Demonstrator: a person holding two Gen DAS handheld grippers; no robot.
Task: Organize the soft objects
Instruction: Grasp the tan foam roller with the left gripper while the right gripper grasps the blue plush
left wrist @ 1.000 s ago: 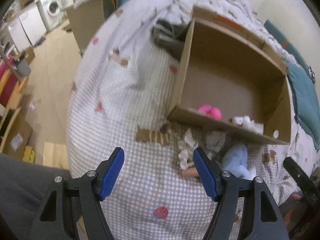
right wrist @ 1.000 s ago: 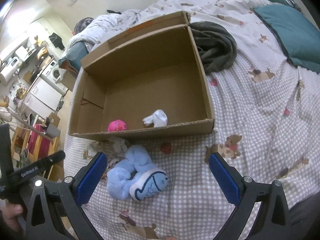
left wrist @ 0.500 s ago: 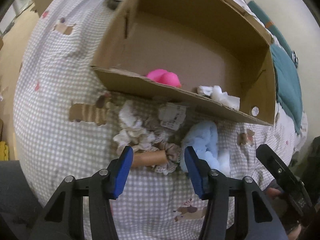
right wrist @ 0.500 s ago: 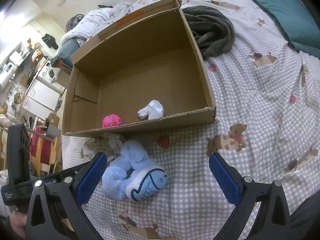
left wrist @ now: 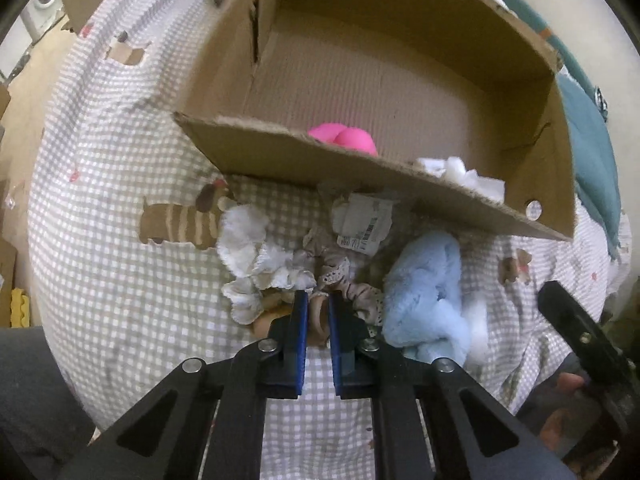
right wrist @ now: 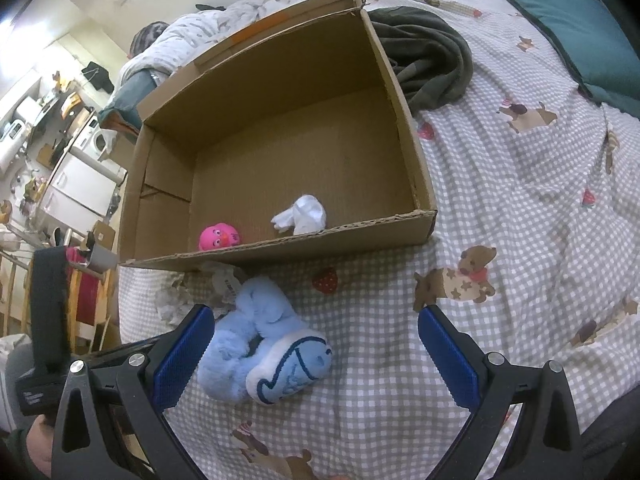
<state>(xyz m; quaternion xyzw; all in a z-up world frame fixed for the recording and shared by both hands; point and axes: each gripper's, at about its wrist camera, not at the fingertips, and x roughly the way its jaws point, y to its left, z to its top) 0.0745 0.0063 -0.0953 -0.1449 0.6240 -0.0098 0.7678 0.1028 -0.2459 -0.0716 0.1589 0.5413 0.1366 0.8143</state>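
My left gripper (left wrist: 318,312) is shut on the tan limb of a small doll (left wrist: 316,316) dressed in white frilly cloth (left wrist: 256,252), lying on the bed just before the cardboard box (left wrist: 304,156). A fluffy blue slipper (left wrist: 428,292) lies right of it; it also shows in the right wrist view (right wrist: 264,340). My right gripper (right wrist: 316,356) is open and empty, its jaws wide on either side of the slipper. Inside the box (right wrist: 280,248) lie a pink toy (right wrist: 219,237) and a white cloth (right wrist: 302,214).
The bed has a checked sheet (right wrist: 520,208) with dog prints. A dark grey garment (right wrist: 428,60) lies right of the box and a teal pillow (right wrist: 576,28) beyond it. A paper tag (left wrist: 366,224) lies by the box wall. The floor drops off left of the bed.
My left gripper moved forward and down to the doll and shut on its limb. The right gripper stayed open and crept slightly closer to the slipper.
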